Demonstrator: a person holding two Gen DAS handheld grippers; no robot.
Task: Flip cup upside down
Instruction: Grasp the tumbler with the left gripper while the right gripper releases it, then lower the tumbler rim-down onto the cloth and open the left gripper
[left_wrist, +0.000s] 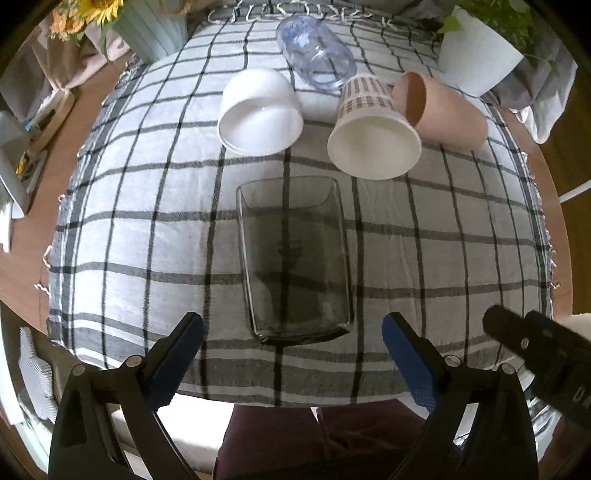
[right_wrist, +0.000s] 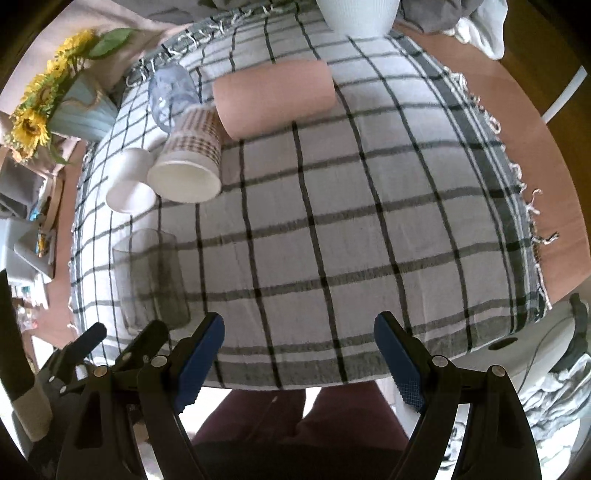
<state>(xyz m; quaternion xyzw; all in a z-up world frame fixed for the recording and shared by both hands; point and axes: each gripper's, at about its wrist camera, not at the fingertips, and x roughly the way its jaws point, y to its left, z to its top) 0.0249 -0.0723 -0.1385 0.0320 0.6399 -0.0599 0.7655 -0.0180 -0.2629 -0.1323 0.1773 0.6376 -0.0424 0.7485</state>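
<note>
A smoky clear glass cup (left_wrist: 295, 258) lies on its side on the checked cloth (left_wrist: 147, 229), its mouth pointing away from me. My left gripper (left_wrist: 293, 328) is open, its blue-padded fingers on either side of the cup's near base, not touching. In the right wrist view the same glass (right_wrist: 149, 277) lies at the left. My right gripper (right_wrist: 299, 328) is open and empty over the cloth's near edge, to the right of the glass. The left gripper's black fingers (right_wrist: 122, 343) show at that view's lower left.
Further back lie a white cup (left_wrist: 260, 112), a patterned paper cup (left_wrist: 373, 129), a pink cup (left_wrist: 439, 109) and a clear bluish plastic cup (left_wrist: 316, 51), all on their sides. A sunflower vase (right_wrist: 74, 107) and a white plant pot (left_wrist: 476, 55) stand at the back. The wooden table edge (right_wrist: 532, 122) lies right.
</note>
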